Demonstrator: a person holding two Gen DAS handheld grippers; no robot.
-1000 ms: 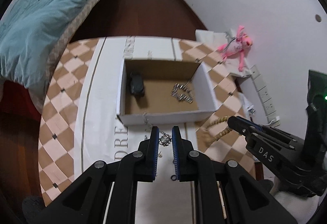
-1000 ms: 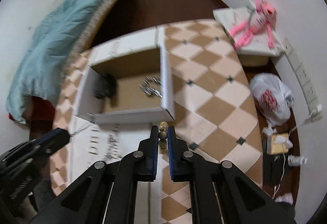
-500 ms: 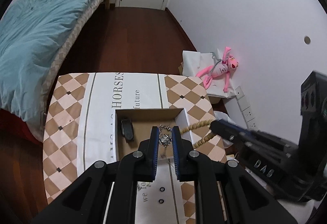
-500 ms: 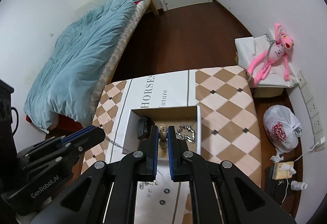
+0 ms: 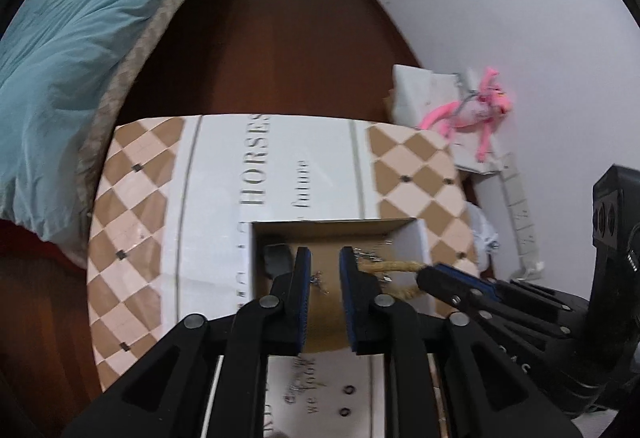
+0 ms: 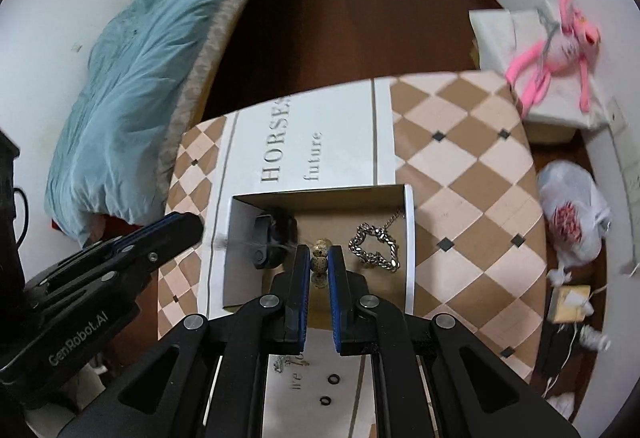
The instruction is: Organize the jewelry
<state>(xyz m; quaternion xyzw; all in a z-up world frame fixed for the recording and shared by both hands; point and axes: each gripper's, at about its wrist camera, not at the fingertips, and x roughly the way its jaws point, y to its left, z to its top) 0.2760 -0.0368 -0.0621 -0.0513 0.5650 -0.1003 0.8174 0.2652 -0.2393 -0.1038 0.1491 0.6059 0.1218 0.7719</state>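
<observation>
Left hand-held gripper [image 5: 325,270] has just opened, thin chain [image 5: 318,280] dropped into box [image 6: 409,238]; right hand-held gripper [image 6: 319,262] still pinches bead bracelet [image 6: 320,258] above it.

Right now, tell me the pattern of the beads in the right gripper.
Tan beads speckled with dark spots, clearest in the right wrist view.

Soft, even indoor light — no hard shadows, no glare. Both fisheye views bow the room into a circle with black corners. Motion smear blurs the blue duvet [image 6: 148,78] and pink toy [image 6: 560,38] — the edges especially.
</observation>
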